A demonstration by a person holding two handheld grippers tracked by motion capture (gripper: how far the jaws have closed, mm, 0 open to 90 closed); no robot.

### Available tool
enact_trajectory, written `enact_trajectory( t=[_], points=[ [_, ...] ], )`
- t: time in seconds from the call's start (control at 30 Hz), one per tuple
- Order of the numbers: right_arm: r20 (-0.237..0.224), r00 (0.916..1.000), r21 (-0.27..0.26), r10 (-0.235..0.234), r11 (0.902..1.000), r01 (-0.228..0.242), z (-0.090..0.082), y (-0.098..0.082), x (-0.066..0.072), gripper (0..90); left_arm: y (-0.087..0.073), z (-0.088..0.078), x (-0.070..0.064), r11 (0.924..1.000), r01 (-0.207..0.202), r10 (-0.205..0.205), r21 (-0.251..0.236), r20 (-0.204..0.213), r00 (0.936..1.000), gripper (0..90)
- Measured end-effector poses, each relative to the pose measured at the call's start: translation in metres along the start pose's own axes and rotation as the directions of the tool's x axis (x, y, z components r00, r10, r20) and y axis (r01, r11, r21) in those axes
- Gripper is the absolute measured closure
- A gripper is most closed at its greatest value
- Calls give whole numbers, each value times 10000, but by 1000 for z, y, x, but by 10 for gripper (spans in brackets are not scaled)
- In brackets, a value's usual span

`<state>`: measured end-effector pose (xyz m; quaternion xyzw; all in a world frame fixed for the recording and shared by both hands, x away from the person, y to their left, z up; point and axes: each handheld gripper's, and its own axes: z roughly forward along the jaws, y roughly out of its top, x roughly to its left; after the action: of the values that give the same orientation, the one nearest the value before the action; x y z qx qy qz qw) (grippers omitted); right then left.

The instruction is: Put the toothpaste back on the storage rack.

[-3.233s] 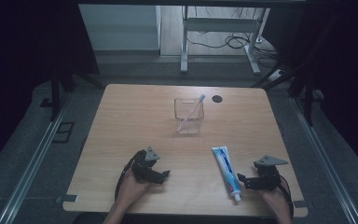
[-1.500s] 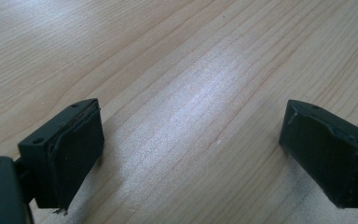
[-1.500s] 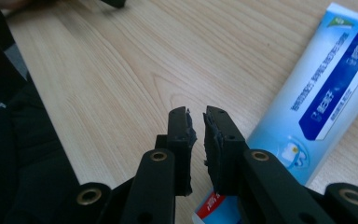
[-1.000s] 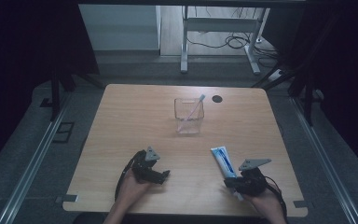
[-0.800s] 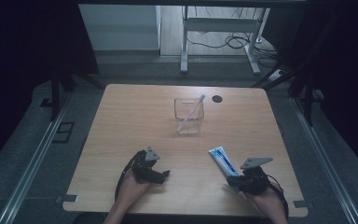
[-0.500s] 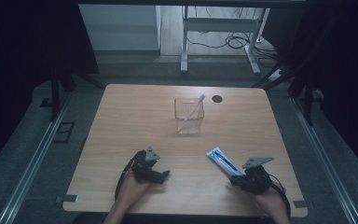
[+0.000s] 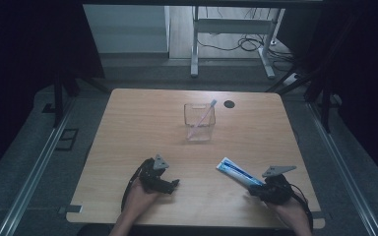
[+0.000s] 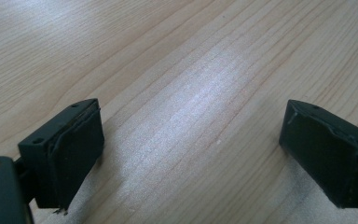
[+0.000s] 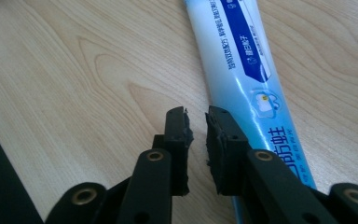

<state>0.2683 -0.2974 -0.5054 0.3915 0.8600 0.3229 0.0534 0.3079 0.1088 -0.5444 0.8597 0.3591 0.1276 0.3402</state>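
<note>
Toothpaste tube (image 9: 242, 70) lies flat on desk (image 7: 128, 128), near side of clear cup (image 7: 200, 123), its near end by your right gripper (image 9: 196, 116). Right jaws have just been opening, now a narrow gap, nothing between, tube just beside them. Left gripper (image 8: 191, 140) wide open, empty. Tube looks light, soft, slick; pinch across flat body mid-length, gently.

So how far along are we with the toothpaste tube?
Done: the pink toothbrush stands in the clear plastic cup. In hand: the right hand-held gripper sits beside the blue-and-white toothpaste tube, jaws just opening, nothing between them. Left: gripping the tube and probably moving it to the cup. The left hand-held gripper lies open.
</note>
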Motion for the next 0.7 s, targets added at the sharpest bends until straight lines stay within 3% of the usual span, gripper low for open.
enact_trajectory(
  t=[0.47,0.7],
  points=[
    [338,9994,-104,-41,9999,45,-22,13,-4,562,0,0,0,10000,-19,19,16,6,10000,64],
    [725,9973,221,-89,9997,73,-24,18,-12,458,0,0,0,10000,-21,21,17,6,10000,63]
  ],
)
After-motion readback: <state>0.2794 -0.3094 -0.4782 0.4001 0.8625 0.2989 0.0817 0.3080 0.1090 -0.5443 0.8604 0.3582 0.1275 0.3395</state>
